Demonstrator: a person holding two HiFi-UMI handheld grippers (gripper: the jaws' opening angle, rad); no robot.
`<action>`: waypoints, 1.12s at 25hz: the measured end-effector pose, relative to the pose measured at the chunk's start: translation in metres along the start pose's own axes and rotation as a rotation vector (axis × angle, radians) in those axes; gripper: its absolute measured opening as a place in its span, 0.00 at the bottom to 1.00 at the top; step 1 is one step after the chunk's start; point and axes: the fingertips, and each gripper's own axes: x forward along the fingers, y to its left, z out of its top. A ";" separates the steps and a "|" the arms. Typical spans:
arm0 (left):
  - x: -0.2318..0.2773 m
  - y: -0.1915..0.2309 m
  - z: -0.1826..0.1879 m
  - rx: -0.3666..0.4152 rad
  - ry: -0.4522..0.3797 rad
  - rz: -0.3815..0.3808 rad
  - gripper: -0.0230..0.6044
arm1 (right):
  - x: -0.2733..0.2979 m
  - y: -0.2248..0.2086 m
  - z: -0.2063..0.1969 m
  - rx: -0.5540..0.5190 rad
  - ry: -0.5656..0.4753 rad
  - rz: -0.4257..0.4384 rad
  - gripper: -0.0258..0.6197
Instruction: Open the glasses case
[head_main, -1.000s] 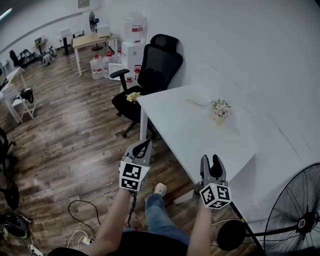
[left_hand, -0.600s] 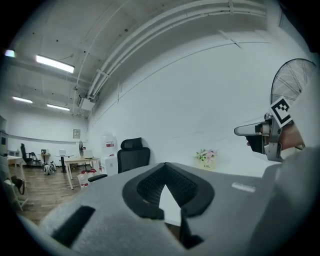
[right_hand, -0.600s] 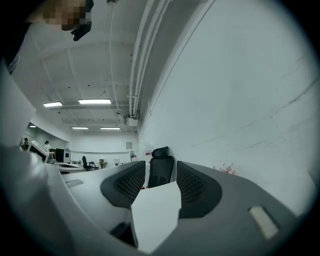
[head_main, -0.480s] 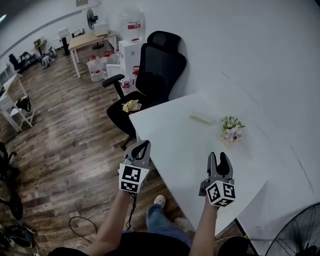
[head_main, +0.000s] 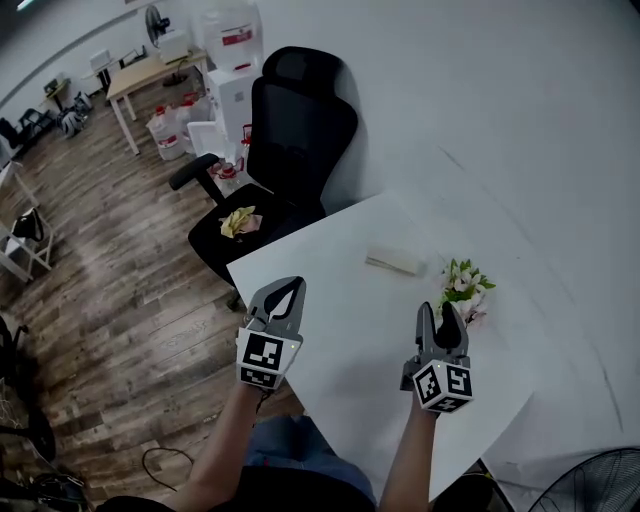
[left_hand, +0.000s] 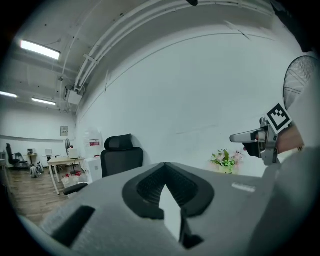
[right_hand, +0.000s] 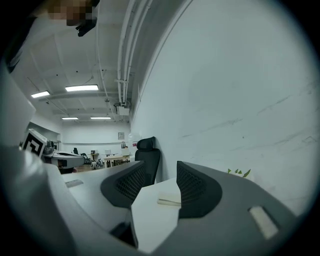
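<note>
**Case out of reach, one gripper clenched, one released**

Head view: your left gripper (head_main: 291, 288) and right gripper (head_main: 438, 312) hover by the near edge of the white table (head_main: 340, 330). The pale, flat glasses case (head_main: 393, 262) lies well beyond them, near a small pot of flowers (head_main: 462, 285). Its lid seam is too small to read.

Left gripper view: the left gripper (left_hand: 165, 165) is clenched tip to tip on nothing, and the case is hidden.

Right gripper view: the right gripper (right_hand: 161, 180) has its jaws parted and empty, with the case (right_hand: 169, 201) framed between them, far off.

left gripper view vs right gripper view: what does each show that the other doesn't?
Only the left gripper view: the right hand-held gripper and the flowers in full. Only the right gripper view: the case lying on the table, framed between that gripper's open jaws. Both: the chair and the white wall.
</note>
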 end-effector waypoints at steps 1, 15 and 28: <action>0.006 0.002 -0.002 -0.005 0.006 -0.008 0.05 | 0.005 -0.001 0.000 0.003 0.005 -0.006 0.33; 0.066 0.020 -0.006 -0.043 0.005 -0.100 0.05 | 0.059 -0.007 -0.011 -0.204 0.124 -0.030 0.32; 0.094 0.024 -0.022 -0.065 0.027 -0.127 0.05 | 0.142 -0.007 -0.074 -0.998 0.555 0.243 0.32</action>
